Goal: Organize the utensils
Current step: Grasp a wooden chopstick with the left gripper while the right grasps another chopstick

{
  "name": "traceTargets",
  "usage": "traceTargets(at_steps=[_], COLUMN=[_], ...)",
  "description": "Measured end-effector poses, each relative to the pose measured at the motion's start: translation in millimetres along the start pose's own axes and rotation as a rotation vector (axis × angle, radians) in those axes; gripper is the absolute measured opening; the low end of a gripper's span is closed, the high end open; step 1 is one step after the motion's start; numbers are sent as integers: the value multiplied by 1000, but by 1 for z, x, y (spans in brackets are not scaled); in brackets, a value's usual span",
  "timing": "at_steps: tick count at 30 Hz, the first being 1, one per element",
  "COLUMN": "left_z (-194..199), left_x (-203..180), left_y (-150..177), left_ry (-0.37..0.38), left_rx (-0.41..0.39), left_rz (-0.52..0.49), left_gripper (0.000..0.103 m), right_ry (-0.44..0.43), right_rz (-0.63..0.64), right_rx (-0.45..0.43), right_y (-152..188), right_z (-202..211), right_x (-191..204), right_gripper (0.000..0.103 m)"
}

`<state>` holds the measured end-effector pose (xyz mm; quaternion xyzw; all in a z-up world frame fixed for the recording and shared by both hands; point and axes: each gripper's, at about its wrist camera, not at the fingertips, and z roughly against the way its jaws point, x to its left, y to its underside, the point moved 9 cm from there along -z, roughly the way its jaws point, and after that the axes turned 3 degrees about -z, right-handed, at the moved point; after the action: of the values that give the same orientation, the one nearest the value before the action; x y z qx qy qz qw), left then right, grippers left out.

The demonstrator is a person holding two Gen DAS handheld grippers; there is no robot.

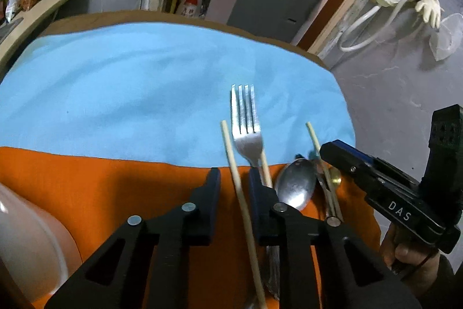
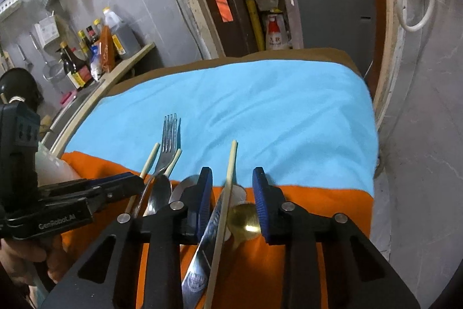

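Both grippers straddle a chopstick, pads not yet pressing — left gripper (image 1: pixel 233 178) over left chopstick (image 1: pixel 238 187), right gripper (image 2: pixel 233 184) over right chopstick (image 2: pixel 228 181), set to lift the pair.

both claws tilt steeply downward, side by side. the left claw (image 1: pixel 234 178) has its jaws partly apart, pads not pressing anything. the right claw (image 2: pixel 233 181), at three o'clock of it, likewise stands partly open. a hand (image 1: pixel 411 259) grips its handle.

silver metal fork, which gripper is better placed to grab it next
Left. The left gripper sits just beside the silver metal fork, though straddling a pale wooden chopstick; the right gripper straddles another chopstick farther away.
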<state>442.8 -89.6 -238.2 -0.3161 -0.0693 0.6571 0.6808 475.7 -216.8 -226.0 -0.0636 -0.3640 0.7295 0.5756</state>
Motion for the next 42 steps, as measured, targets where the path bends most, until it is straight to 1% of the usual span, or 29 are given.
traceTargets(at_steps=[2, 4, 8, 12, 13, 14, 16, 18, 21, 26, 28, 30, 34, 38, 40, 42], left_z=[0, -1, -5, -8, -8, -7, -6, -2, 11, 52, 64, 71, 62, 52, 49, 50], left_x=[4, 4, 6, 8, 8, 9, 8, 7, -1, -13, -14, -12, -8, -7, -7, -5], left_y=[-1, -1, -6, -12, -12, -12, -13, -11, -10, -10, -10, -8, -3, 3, 5, 10], left_ry=[7, 12, 29, 39, 34, 27, 38, 51, 67, 110, 108, 108, 83, 70, 79, 82], left_rx=[-2, -1, 21, 38, 39, 40, 35, 30, -11, -147, -187, -197, -151, -132, -125, -125], left_rz=[8, 9, 16, 30, 29, 31, 48, 59, 52, 40, 37, 42, 49, 47, 53, 56], left_gripper=[11, 11, 11, 11, 6, 4, 3, 2, 2, 2, 2, 2, 2, 2, 2, 2], right_ry=[-4, 5, 22, 64, 66, 63, 43, 26, -10, -40, -29, -6, 40, 52, 46, 60], right_rz=[3, 1, -6, 7, 2, -8, -45, -71, -89, -91, -82, -79, -78, -64, -67, -64], right_rx=[19, 44, 64, 84, 90, 93, 87, 63, 3, -111, -123, -104, -38, 12, 45, 67], right_y=[-1, 0, -4, -8, -9, -9, -9, -9, -11, -15, -15, -13, -7, -4, -2, 0], right_z=[-8, -15, -20, -25, -25, -25, -21, -12, 5, 40, 45, 43, 26, 7, -2, -10], right_x=[2, 1, -1, 0, -1, -1, -3, -2, 4, 17, 22, 22, 15, 12, 10, 8], right_gripper=[21, 20, 17, 7, 6, 5, 4, 4, 3, 3, 3, 3, 5, 8, 10, 11])
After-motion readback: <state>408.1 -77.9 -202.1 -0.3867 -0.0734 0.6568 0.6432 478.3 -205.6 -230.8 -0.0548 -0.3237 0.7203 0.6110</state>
